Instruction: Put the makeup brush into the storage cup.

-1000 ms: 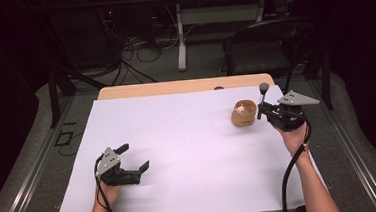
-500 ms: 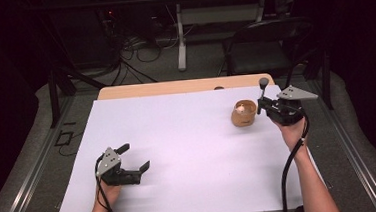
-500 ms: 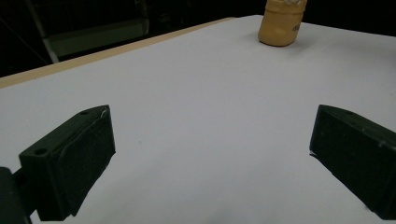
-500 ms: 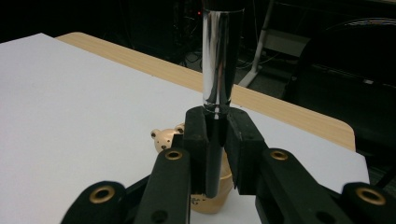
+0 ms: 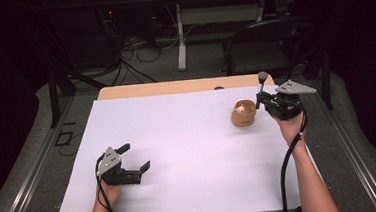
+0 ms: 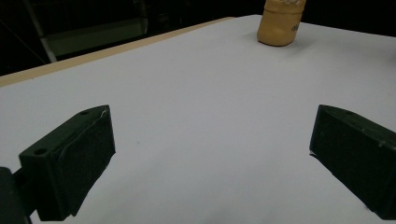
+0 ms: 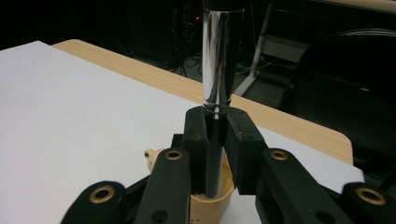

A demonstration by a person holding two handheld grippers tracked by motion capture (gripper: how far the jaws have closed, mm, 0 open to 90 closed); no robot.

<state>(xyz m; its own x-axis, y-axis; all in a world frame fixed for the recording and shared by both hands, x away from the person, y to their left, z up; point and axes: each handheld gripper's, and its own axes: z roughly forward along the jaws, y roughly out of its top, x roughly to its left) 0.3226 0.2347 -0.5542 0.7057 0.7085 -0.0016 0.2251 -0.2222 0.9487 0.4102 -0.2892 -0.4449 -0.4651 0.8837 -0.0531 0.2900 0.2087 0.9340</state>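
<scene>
The right hand-held gripper (image 5: 262,100) is clenched on a chrome rod (image 7: 215,60) held upright, its lower end inside the tan cup (image 5: 244,113) near the worktop's (image 5: 189,151) far right corner. A sideways push could tip the light cup. The left hand-held gripper (image 5: 134,159) rests released, well apart from it.
</scene>
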